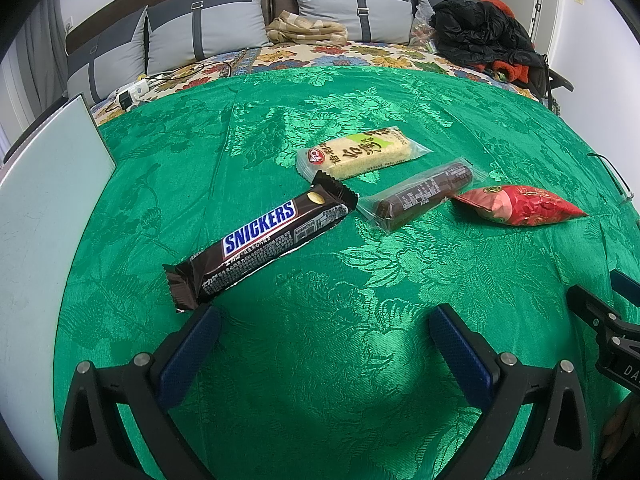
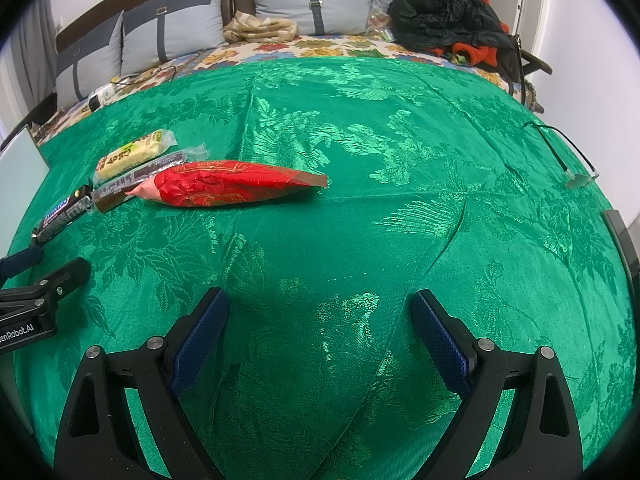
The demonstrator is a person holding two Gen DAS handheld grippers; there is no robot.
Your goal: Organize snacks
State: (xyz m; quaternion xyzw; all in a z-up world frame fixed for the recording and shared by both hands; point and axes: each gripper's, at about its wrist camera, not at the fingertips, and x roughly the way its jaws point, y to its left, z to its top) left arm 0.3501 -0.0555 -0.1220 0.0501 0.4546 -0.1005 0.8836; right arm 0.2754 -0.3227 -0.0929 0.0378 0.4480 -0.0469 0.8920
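Although the brown Snickers bar (image 1: 260, 246), pale rice-cake packet (image 1: 360, 152), dark sausage stick (image 1: 424, 194) and red foil pouch (image 1: 520, 206) already lie side by side on the green brocade cloth (image 1: 360, 340), both the left gripper (image 1: 324, 330) and right gripper (image 2: 318, 312) hover empty with jaws spread, so little seems left.

Four snacks lie flat: Snickers bar (image 1: 256, 240) at 9 o'clock, rice cracker pack (image 1: 362, 153) at 12, clear-wrapped brown stick (image 1: 420, 196) central, red foil packet (image 1: 520, 205) at 3
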